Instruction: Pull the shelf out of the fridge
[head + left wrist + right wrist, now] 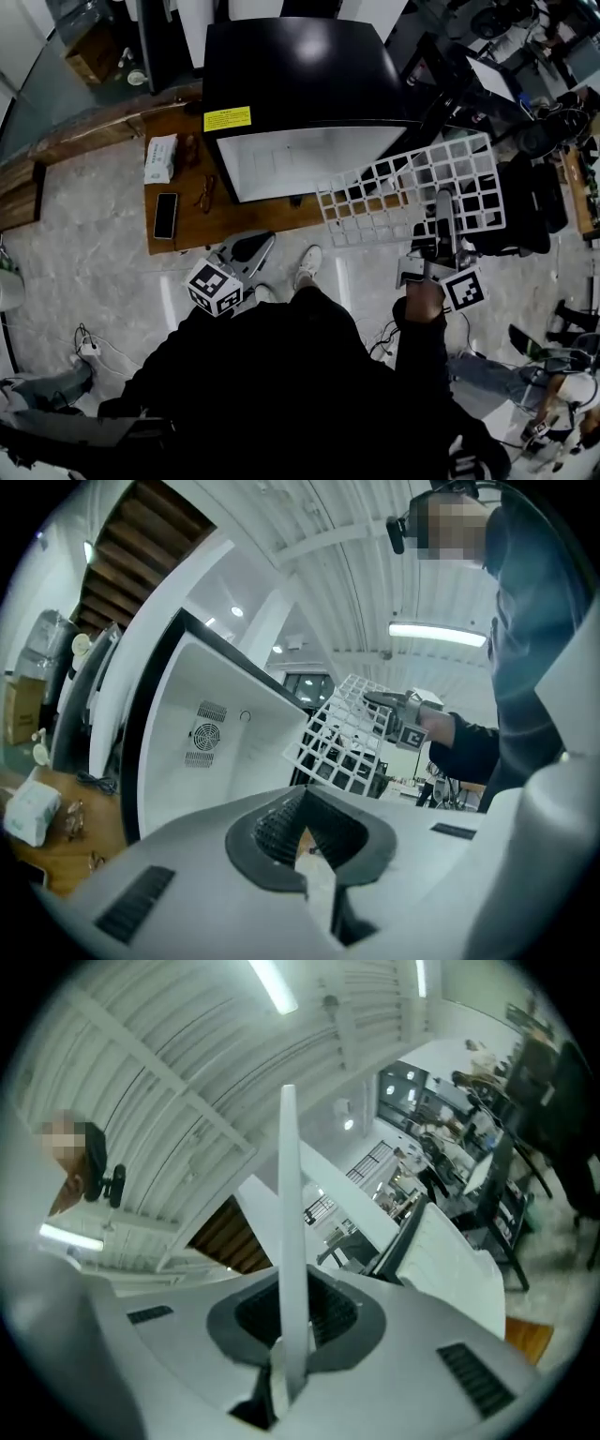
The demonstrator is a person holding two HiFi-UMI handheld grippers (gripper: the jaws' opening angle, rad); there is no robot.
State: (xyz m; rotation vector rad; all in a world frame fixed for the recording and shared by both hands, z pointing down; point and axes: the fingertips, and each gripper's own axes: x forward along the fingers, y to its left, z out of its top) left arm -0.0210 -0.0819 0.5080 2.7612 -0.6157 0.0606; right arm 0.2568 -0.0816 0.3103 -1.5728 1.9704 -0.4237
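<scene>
White grid shelf [412,192] is seen fully clear of the fridge [300,84], just right of its open front. Risk judged: held by one edge only, it could pivot or slip and strike the fridge. Right tongs [289,1335] are clamped on that edge. Left tongs [305,844], before the fridge, are closed on nothing.

The fridge [300,94] stood on the table [187,239]. The shelf [412,192] was outside it, to its front right, clamped in the right gripper [443,201]. The tissue pack [161,157], glasses [205,192] and phone [166,215] lay on the table left of the fridge.
</scene>
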